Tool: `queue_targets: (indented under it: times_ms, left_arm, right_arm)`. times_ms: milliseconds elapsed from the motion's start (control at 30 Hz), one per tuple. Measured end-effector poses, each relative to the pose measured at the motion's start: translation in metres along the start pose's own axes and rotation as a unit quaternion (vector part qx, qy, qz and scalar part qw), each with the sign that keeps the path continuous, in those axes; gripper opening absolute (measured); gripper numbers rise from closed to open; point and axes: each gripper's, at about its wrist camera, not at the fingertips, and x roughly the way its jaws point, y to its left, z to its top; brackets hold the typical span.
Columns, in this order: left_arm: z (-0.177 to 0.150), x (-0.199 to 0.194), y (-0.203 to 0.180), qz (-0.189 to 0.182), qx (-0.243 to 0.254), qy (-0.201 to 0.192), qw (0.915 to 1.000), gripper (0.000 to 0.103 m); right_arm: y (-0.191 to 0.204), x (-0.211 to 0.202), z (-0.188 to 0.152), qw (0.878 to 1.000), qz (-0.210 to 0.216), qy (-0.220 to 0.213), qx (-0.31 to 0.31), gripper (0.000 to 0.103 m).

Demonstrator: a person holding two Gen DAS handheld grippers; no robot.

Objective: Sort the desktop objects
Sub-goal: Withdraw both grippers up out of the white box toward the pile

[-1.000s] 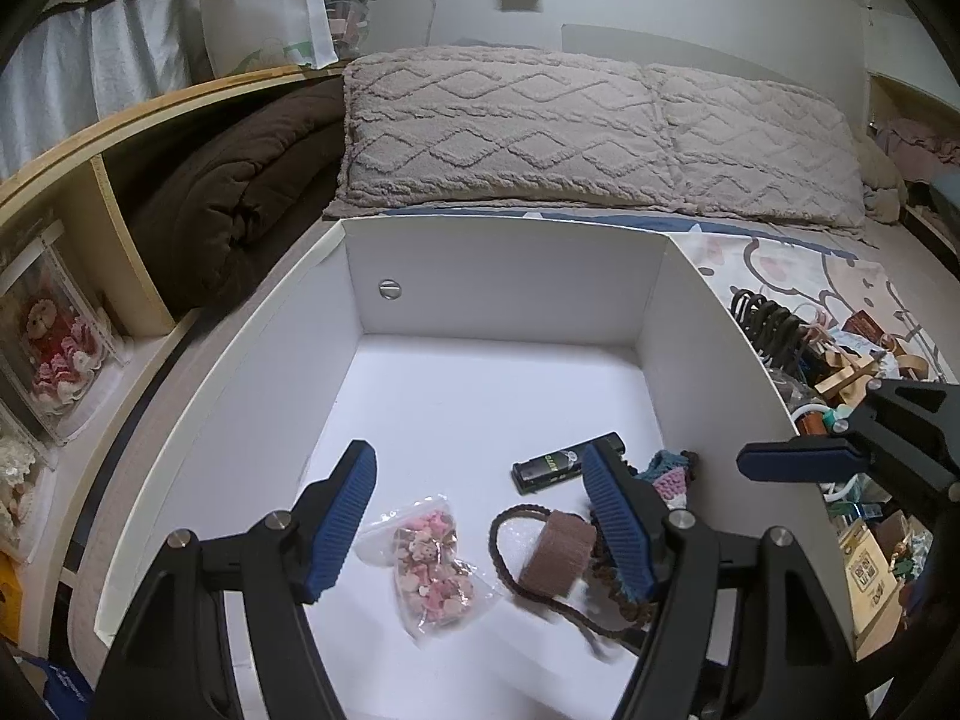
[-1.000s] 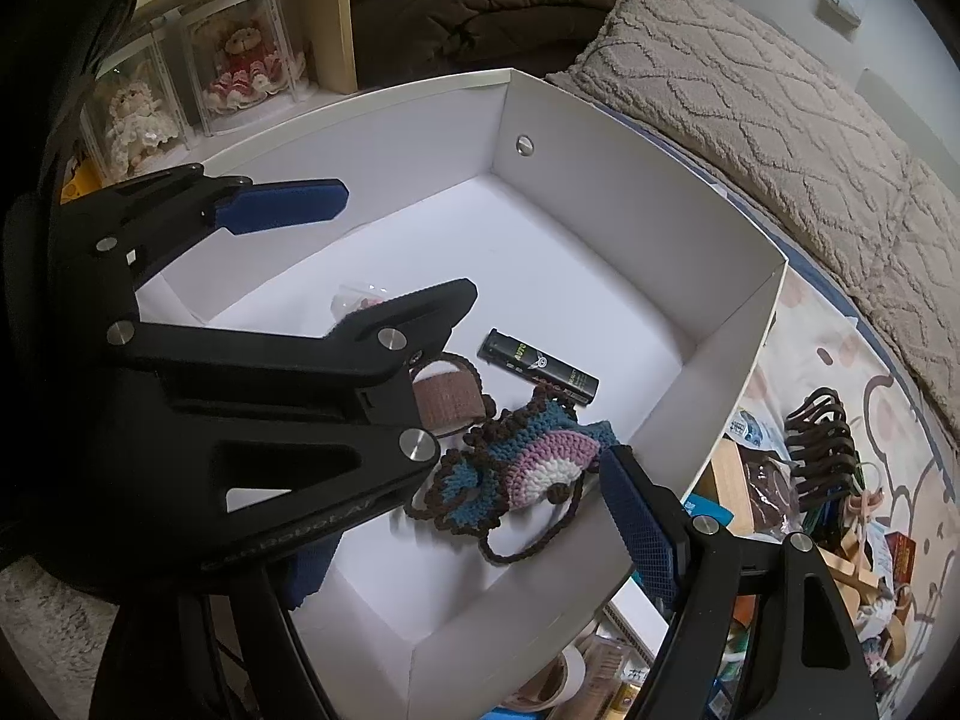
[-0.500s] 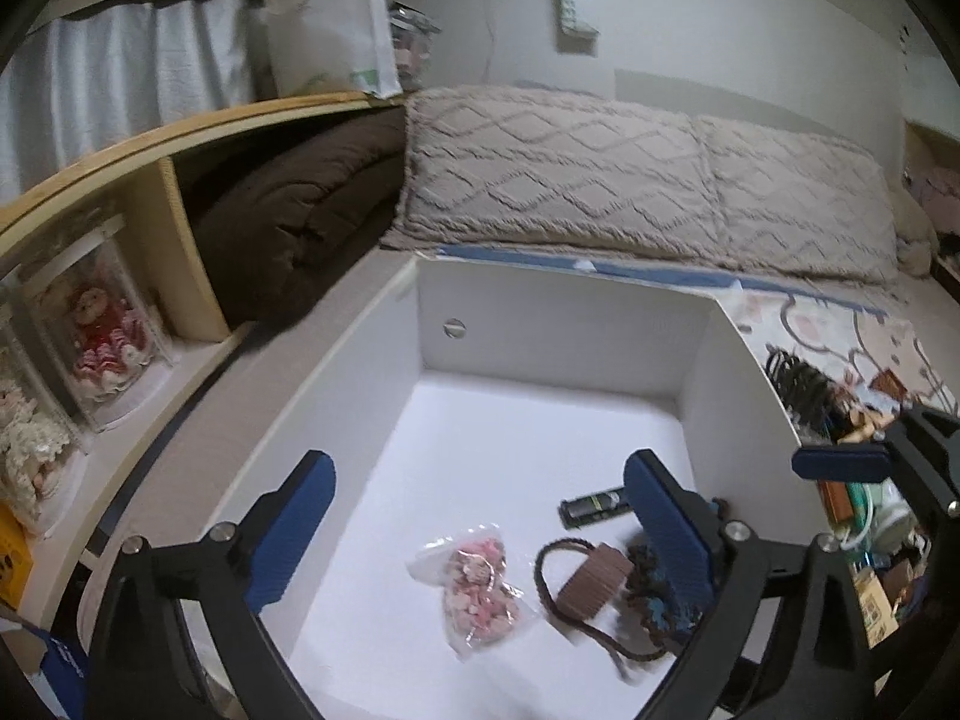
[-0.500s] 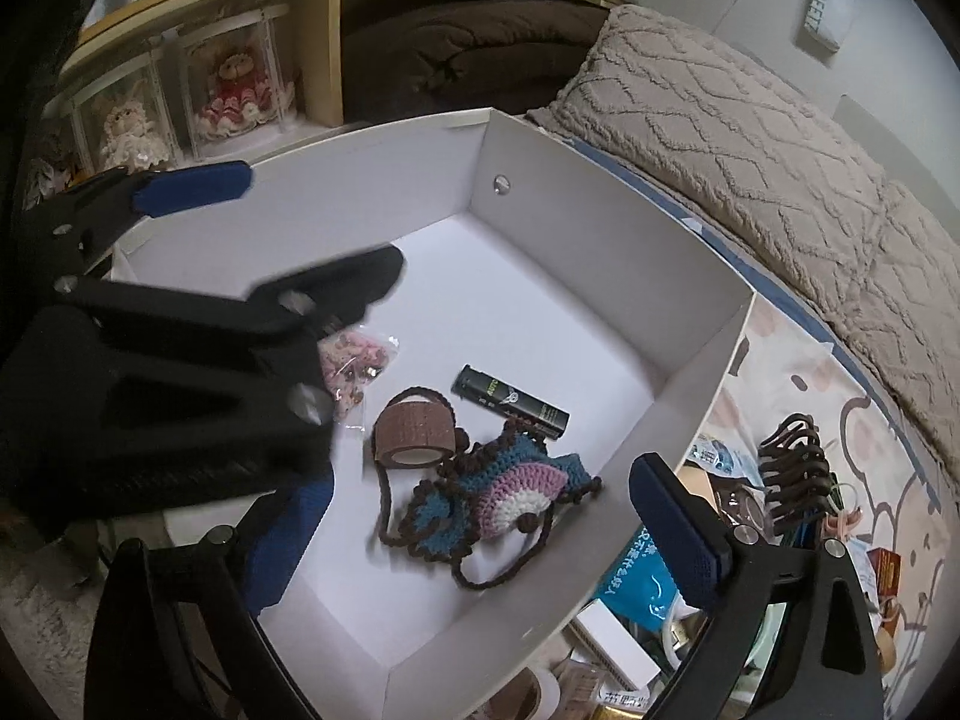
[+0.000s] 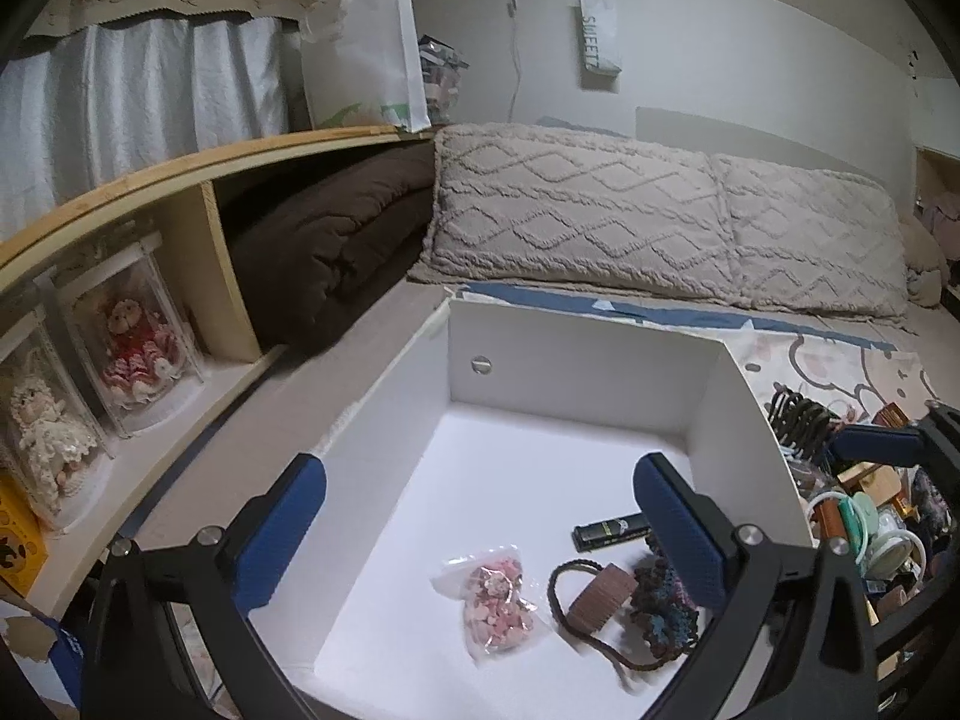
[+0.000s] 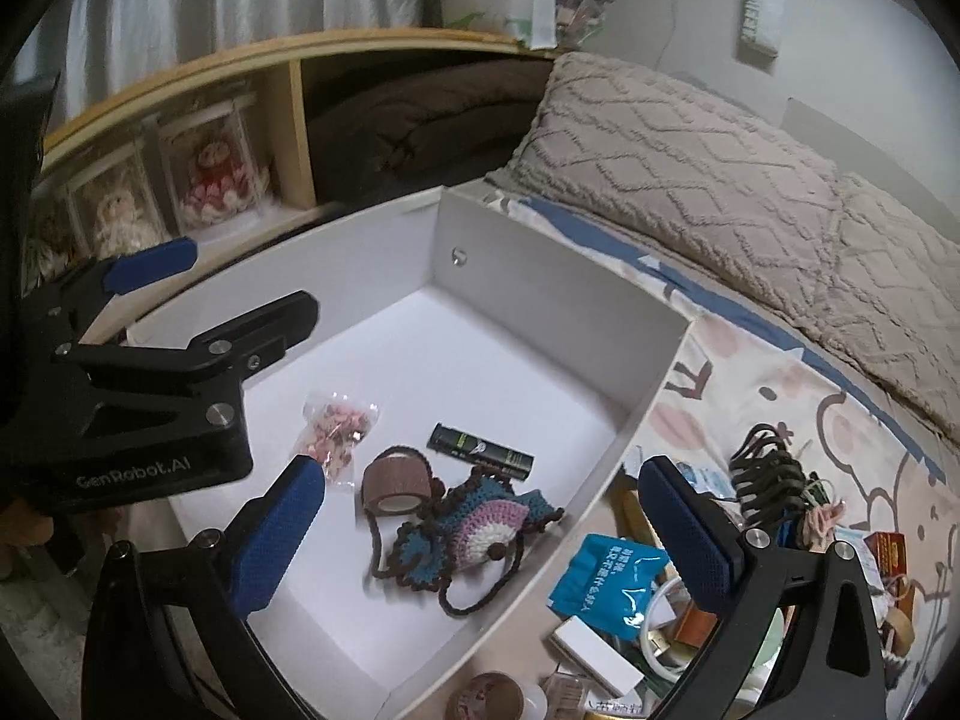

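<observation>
A white open box sits on the bed. On its floor lie a clear bag of pink bits, a brown tape roll, a black tube and a blue-and-pink crochet pouch with a brown cord. My left gripper hangs open above the box's near left part, holding nothing. My right gripper hovers over the box's near right wall; its jaws are opening, and nothing is between them.
Right of the box lies a clutter of small items: a blue packet, black hair clips, a tape roll. Beige pillows lie behind the box. A wooden shelf with boxed dolls stands at the left.
Both grippers have spread their jaws wider and drawn up and back from the box. The items stay on the box floor.
</observation>
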Motion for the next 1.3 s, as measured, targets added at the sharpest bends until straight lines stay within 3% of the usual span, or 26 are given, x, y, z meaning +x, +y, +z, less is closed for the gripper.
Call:
queue_targets:
  times_ms: [300,567,1300]
  left_arm:
    - [0.003,-0.025,0.004,0.009,-0.005,-0.031,0.9995,0.103]
    - [0.006,-0.054,-0.003,-0.005,-0.005,-0.063,0.998,0.103]
    - [-0.005,-0.1,-0.04,-0.051,0.015,-0.086,0.9949,0.103]
  right_arm:
    - [-0.017,-0.039,-0.008,0.999,-0.019,-0.043,0.02,0.103]
    - [-0.028,-0.075,-0.026,0.996,-0.046,-0.066,0.025,0.103]
    - [-0.059,-0.159,-0.095,0.985,-0.115,-0.107,0.069,0.103]
